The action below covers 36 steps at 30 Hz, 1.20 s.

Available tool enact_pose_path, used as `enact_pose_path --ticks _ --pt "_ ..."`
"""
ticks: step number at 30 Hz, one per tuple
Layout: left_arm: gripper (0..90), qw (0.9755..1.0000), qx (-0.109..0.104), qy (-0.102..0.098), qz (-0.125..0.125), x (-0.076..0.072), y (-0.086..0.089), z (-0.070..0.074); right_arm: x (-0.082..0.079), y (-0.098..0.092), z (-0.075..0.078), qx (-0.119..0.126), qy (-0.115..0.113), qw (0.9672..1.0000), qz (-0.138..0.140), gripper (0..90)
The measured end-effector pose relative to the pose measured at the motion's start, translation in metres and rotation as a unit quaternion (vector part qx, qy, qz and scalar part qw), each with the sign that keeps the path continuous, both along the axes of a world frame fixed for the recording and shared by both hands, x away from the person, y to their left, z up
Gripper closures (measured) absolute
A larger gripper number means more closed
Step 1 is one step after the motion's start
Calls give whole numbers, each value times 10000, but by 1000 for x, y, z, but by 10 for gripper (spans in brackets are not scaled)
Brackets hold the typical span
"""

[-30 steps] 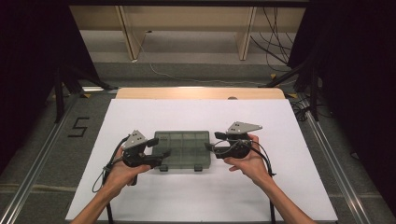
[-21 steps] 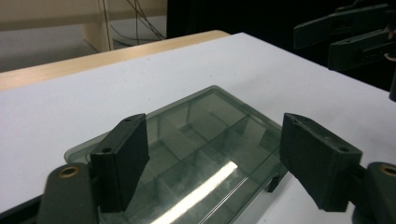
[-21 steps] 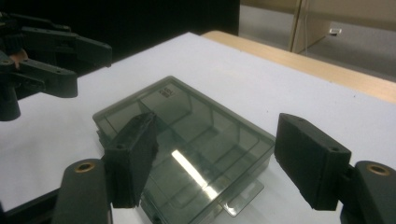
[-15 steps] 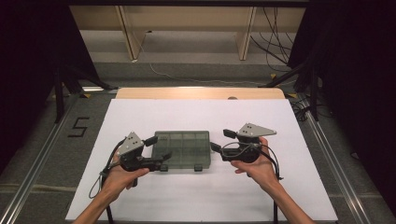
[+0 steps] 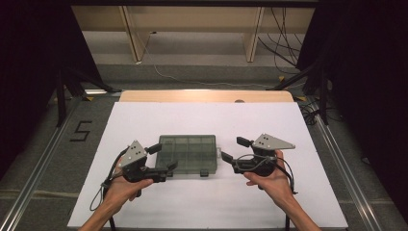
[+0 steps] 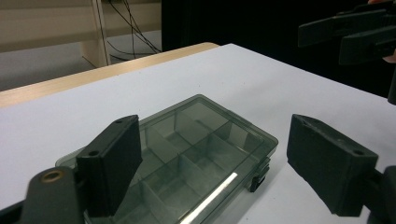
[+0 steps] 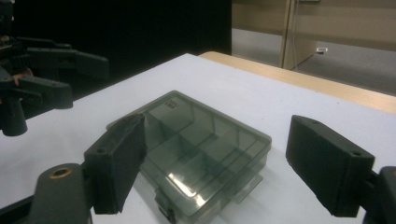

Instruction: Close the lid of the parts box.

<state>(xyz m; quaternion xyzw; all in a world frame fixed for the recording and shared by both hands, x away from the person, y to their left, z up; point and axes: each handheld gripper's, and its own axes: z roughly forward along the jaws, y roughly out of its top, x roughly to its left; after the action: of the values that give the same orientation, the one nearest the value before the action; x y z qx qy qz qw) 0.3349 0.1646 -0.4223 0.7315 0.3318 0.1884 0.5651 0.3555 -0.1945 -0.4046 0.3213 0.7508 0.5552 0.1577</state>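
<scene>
A smoky transparent compartment box (image 5: pixel 188 153) lies shut and flat on the white table sheet (image 5: pixel 202 120). My left gripper (image 5: pixel 162 157) sits at its left end. Its jaws have just been opening, and they stand wide with the box's corner (image 6: pixel 187 158) just ahead of them and no pad touching it. My right gripper (image 5: pixel 235 149) hangs a little off the box's right end, jaws also just opened wide and holding nothing. The box (image 7: pixel 196 140) lies ahead of them. Each gripper view catches the other gripper beyond the box (image 6: pixel 350 35) (image 7: pixel 42 79).
A wooden strip (image 5: pixel 207 96) runs along the table's far edge. Beyond it are wooden furniture legs and cables on the floor. A floor mark "5" (image 5: pixel 81 131) lies to the left, and metal rails run down both sides. Bare white sheet surrounds the box.
Both grippers have let go of the box's ends and opened their jaws. The right one has drawn away to the right, the left one slightly back. The box has stayed put.
</scene>
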Motion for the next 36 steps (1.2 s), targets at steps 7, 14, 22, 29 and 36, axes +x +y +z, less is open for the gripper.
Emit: enact_pose_path --ticks 7,14,22,29,36 --pt "171 9999 109 -51 -17 -6 -1 1 -10 -4 0 13 -81 10000 -4 200" --pt "165 9999 101 6 -77 -11 -4 1 -17 -7 -2 8 -63 10000 20 196" --pt "166 10000 56 -36 -12 -13 -3 2 -21 -9 -4 -20 -131 9999 -10 193" --pt "162 9999 15 -133 12 -17 -6 3 -26 -11 -7 -93 -19 10000 -10 186" --pt "161 9998 34 -190 -36 -27 -7 5 -32 -14 -8 -78 -15 10000 -27 171"
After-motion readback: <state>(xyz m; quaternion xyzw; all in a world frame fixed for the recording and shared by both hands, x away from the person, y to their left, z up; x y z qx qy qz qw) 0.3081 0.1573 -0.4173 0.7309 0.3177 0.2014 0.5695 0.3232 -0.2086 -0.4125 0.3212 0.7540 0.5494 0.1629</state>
